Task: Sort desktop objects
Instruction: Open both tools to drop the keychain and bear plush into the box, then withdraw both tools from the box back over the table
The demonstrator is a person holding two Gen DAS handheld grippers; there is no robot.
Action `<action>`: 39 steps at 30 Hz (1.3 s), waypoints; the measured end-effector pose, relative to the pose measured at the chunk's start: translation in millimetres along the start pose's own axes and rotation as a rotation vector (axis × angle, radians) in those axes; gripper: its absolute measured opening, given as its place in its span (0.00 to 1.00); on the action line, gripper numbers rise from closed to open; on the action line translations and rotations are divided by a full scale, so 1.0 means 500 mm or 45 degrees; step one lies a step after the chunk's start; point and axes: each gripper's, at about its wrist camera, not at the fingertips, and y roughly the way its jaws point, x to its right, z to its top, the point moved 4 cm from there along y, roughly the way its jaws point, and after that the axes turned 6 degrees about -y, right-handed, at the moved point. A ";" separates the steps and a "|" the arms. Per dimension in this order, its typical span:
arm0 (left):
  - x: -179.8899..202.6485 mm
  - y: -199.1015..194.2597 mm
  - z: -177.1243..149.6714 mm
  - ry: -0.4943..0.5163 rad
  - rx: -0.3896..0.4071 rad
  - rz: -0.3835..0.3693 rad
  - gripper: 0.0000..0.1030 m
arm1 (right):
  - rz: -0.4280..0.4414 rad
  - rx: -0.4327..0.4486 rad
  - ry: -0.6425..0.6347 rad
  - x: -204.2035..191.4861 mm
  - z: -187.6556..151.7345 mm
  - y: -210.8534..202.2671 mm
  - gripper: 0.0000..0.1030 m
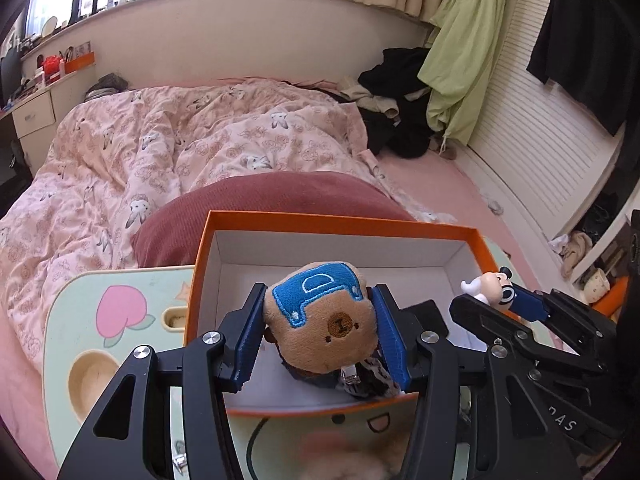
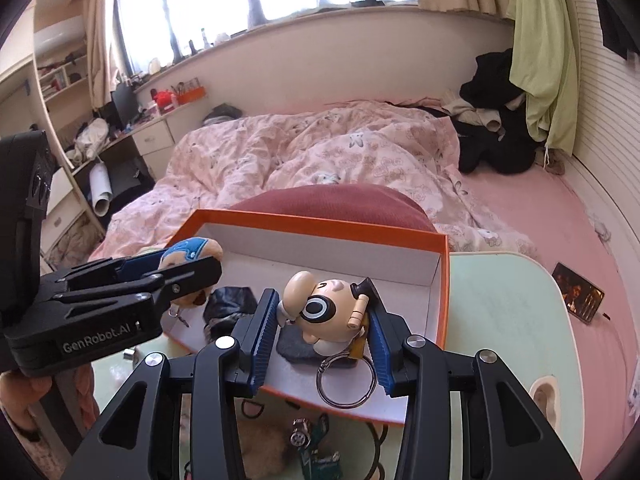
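Observation:
My left gripper [image 1: 320, 332] is shut on a brown plush bear with a blue cap [image 1: 324, 316] and holds it over the orange box [image 1: 304, 222] with a white inside. My right gripper [image 2: 324, 332] is shut on a cartoon figure keychain [image 2: 324, 312] with a metal ring [image 2: 346, 384], also over the box [image 2: 320, 224]. The right gripper with the figure shows at the right of the left wrist view [image 1: 508, 300]. The left gripper with the bear shows at the left of the right wrist view [image 2: 188, 260]. A dark pouch [image 2: 230, 304] and a dark flat pad [image 2: 296, 344] lie inside the box.
The box stands on a pale green lap table [image 2: 508, 320] on a bed with a pink quilt [image 1: 168, 144] and a red pillow [image 1: 256, 200]. Small items [image 2: 308, 444] lie on the table in front of the box. A phone [image 2: 578, 294] lies on the bed at right.

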 end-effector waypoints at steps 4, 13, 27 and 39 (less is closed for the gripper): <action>-0.010 0.016 0.000 -0.070 -0.005 -0.020 0.56 | -0.022 0.008 0.087 0.026 0.010 0.016 0.58; -0.019 -0.115 -0.037 -0.102 0.172 -0.085 0.80 | -0.027 0.109 0.043 0.007 -0.034 -0.087 0.67; -0.067 -0.177 -0.308 -0.205 -0.035 -0.032 0.90 | -0.077 -0.108 0.043 0.026 -0.303 -0.156 0.67; -0.028 -0.144 -0.365 0.019 -0.083 0.143 1.00 | -0.183 -0.200 -0.042 0.016 -0.332 -0.123 1.00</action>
